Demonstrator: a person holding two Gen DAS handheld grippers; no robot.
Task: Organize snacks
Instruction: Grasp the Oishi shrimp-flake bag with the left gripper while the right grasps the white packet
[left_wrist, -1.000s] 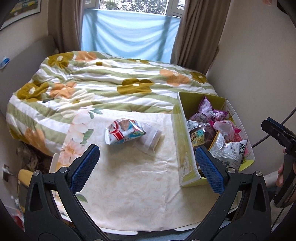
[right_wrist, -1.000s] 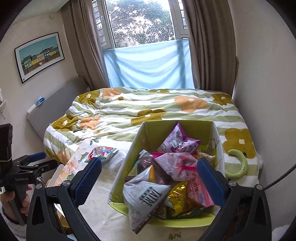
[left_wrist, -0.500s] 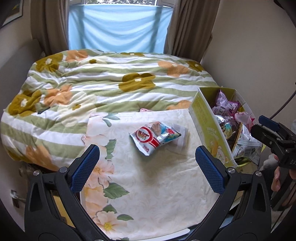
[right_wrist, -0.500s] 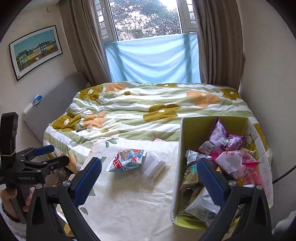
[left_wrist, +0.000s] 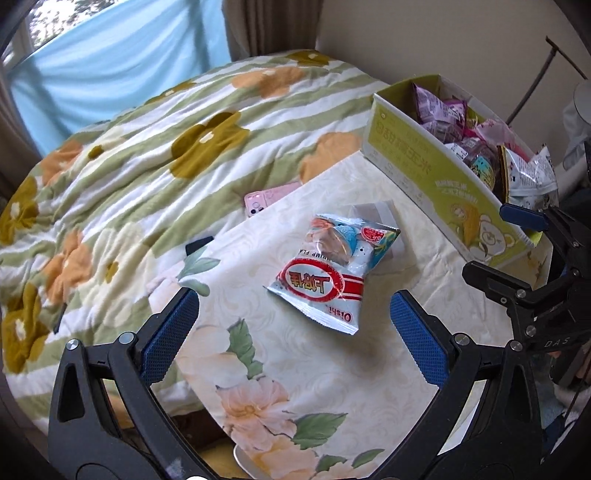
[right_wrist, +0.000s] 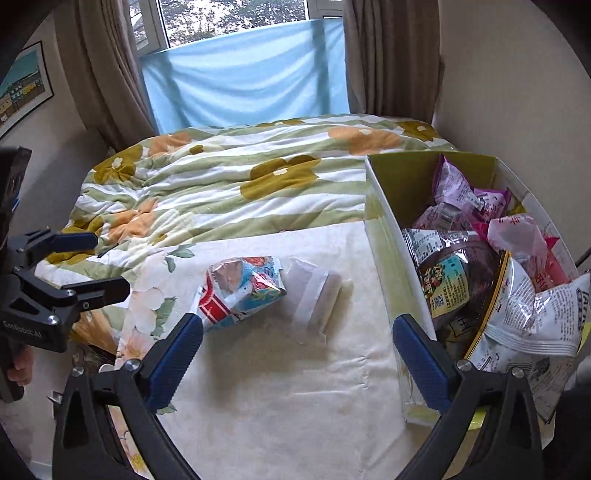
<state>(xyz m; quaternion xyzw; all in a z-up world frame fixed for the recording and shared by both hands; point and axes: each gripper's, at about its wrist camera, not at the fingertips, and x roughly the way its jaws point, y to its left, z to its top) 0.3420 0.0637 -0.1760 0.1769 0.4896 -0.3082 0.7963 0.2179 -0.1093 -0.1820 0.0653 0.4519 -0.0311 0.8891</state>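
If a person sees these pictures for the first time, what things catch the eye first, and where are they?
A shrimp snack bag lies alone on the pale floral cloth, ahead of the open left gripper. To its right stands a green box crammed with snack packets. Behind them spreads a flowered, green-striped quilt.

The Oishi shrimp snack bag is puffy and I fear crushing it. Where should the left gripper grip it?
Grip the flat crimped seam at the near end of the Oishi shrimp snack bag, coming from above with the open left gripper. The bag lies flat on the tablecloth.
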